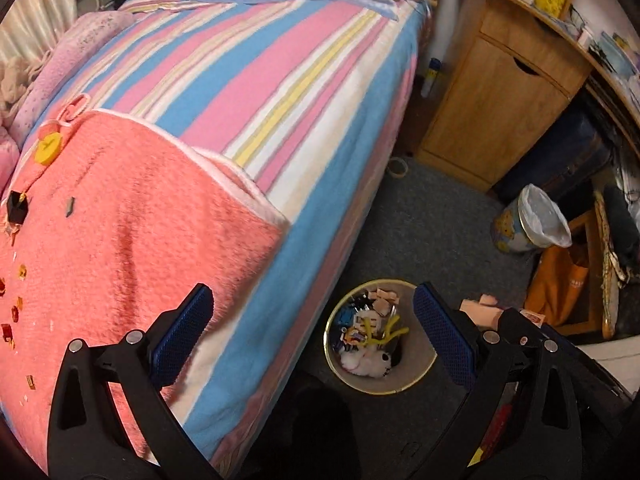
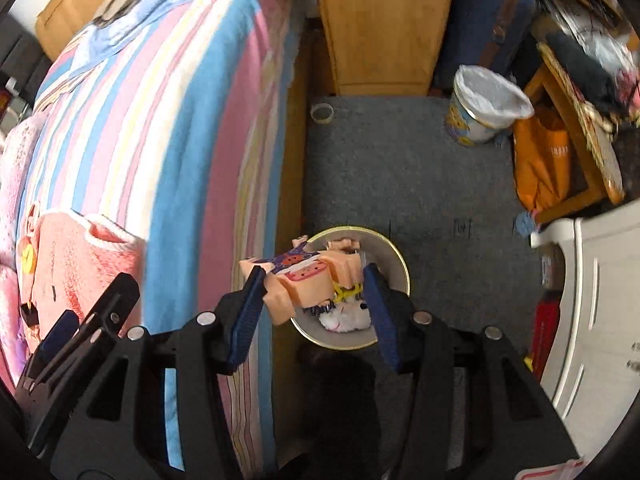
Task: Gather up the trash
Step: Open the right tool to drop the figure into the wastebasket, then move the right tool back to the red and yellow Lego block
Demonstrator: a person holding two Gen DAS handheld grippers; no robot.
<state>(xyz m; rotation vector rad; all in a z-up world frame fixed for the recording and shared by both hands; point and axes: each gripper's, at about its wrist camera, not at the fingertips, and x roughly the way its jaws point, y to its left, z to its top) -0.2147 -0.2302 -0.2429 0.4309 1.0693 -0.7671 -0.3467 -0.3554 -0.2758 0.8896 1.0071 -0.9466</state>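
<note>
No text can be read; print on the orange bag is too blurred

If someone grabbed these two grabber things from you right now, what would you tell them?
Right gripper: clamped on a peach printed wrapper, held above the round bin on the carpet beside the bed.
Left gripper: open, empty, at the bed's edge.
Done: bin already holds scraps and yellow pipe cleaners.
Left: drop the wrapper in, then clear the small bits on the pink towel.
</note>
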